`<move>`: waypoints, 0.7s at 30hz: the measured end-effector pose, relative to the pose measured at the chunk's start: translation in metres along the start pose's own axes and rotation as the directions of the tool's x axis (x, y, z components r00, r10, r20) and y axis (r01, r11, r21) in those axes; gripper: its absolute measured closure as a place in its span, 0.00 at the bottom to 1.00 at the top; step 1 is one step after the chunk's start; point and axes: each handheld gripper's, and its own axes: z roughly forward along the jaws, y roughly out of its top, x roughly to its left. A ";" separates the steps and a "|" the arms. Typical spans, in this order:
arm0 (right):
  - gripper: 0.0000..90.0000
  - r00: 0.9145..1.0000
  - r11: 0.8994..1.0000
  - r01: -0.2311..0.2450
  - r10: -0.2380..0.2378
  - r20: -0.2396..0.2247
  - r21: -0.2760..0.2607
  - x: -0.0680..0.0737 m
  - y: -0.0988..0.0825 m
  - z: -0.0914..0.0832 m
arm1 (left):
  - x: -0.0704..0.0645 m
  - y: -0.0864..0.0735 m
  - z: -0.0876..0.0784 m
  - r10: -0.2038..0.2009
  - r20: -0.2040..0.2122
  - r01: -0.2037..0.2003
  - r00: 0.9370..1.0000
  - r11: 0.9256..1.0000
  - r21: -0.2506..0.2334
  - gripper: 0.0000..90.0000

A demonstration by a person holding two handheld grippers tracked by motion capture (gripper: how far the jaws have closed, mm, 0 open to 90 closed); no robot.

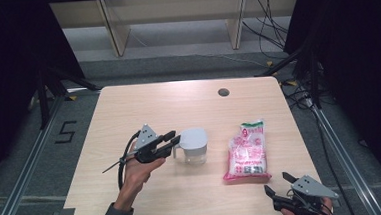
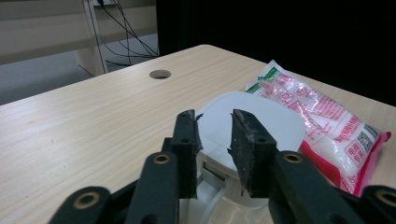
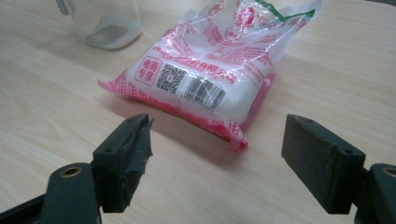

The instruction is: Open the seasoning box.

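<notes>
Two claws are at work over our tabletop [image 1: 134, 201]. Nearest us, the right claw [image 1: 278, 182] stands wide open with nothing in it, the pink-printed bag [image 1: 246, 151] lying just ahead of its jaws. Farther on, our left claw [image 1: 175, 141] has its jaws narrowed about the handle [image 2: 217, 186] of the clear lidded jug [image 1: 193, 146], though we cannot tell whether the pads press it. Beyond that claw, the bag lies well apart from the jug.
</notes>
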 end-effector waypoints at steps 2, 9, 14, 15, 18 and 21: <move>0.27 1.000 1.000 -0.010 0.010 0.006 0.006 0.000 0.000 -0.001 | 0.000 0.000 0.003 -0.008 0.000 0.008 1.000 1.000 0.008 0.84; 0.27 1.000 1.000 -0.018 0.018 0.006 -0.007 -0.001 0.000 -0.001 | 0.004 0.000 0.011 -0.050 0.019 0.050 0.999 0.999 -0.007 0.88; 0.28 1.000 1.000 -0.018 0.018 0.013 -0.006 0.000 0.000 -0.002 | 0.004 -0.001 0.015 -0.052 0.030 0.052 0.998 0.999 -0.003 0.92; 0.28 1.000 1.000 -0.009 0.009 0.001 -0.007 -0.001 0.000 -0.001 | 0.003 -0.001 0.015 -0.054 0.024 0.054 0.998 0.999 0.000 0.92; 0.28 1.000 1.000 -0.013 0.013 -0.001 -0.010 -0.001 0.001 -0.001 | 0.003 -0.002 0.015 -0.028 0.022 0.028 0.999 1.000 0.001 0.93; 0.28 1.000 1.000 -0.008 0.008 -0.003 -0.009 -0.001 0.001 -0.001 | 0.005 -0.005 0.017 -0.040 0.024 0.040 0.999 0.999 -0.002 0.92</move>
